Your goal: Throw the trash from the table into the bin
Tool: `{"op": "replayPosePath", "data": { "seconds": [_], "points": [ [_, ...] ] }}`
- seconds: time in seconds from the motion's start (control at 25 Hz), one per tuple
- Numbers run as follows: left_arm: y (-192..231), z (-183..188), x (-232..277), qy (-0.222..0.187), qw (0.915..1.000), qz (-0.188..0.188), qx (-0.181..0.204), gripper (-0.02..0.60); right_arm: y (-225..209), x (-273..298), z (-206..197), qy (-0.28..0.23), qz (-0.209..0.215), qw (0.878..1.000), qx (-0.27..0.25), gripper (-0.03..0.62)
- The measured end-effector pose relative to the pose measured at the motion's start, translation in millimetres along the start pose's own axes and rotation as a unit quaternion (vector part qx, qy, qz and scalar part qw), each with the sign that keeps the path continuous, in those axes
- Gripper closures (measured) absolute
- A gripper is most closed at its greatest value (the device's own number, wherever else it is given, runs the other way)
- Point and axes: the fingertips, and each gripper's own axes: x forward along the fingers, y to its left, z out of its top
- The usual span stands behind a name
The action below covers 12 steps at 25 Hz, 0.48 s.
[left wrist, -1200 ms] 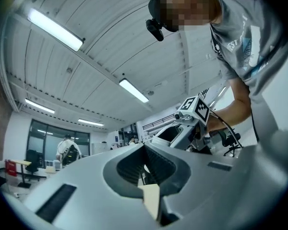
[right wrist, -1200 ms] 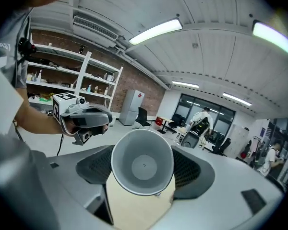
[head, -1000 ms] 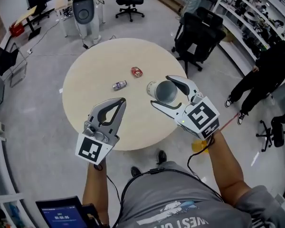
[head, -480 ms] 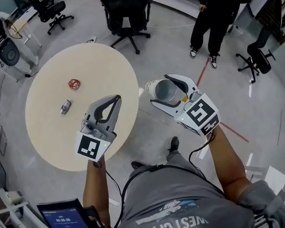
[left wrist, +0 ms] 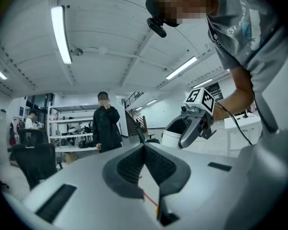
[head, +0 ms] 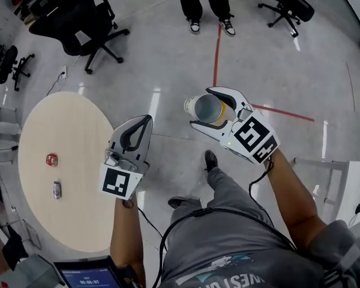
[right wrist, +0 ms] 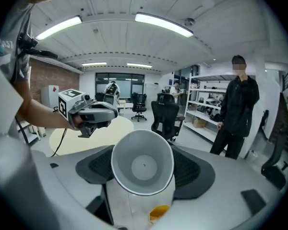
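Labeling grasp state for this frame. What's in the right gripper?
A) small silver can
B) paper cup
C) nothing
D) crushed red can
B: the right gripper has its jaws clamped on the sides of a white paper cup, while the red can and silver can lie on the round table.

Both forearms reach forward, left tongs (head: 146, 119) pressed together and empty, right tongs (head: 201, 107) clamped around a paper cup (head: 211, 110).

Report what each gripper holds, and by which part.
Right gripper holds the paper cup by its side walls, one jaw on each side, mouth facing the hand. Left gripper: shut, empty.
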Motion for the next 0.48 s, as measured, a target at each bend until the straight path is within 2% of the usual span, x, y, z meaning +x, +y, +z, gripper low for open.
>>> {"op": "replayPosePath", "data": {
  "seconds": [0.24, 0.36, 0.48],
  "points": [
    [-23, -69, 130, 0.027, 0.9977, -0.055, -0.027, 0.538, -92, 7, -108, 0.035, -0.011, 0.998, 0.059, 0.223],
    [-38, -119, 168, 0.058, 0.9938, -0.080, -0.050, 0.538, -116, 21, -169, 0.056, -0.013, 0.993, 0.101, 0.223],
    [-47, -177, 198, 0.087, 0.9898, -0.091, -0.067, 0.538, -139, 46, -234, 0.071, -0.009, 0.990, 0.121, 0.223]
  ]
}}
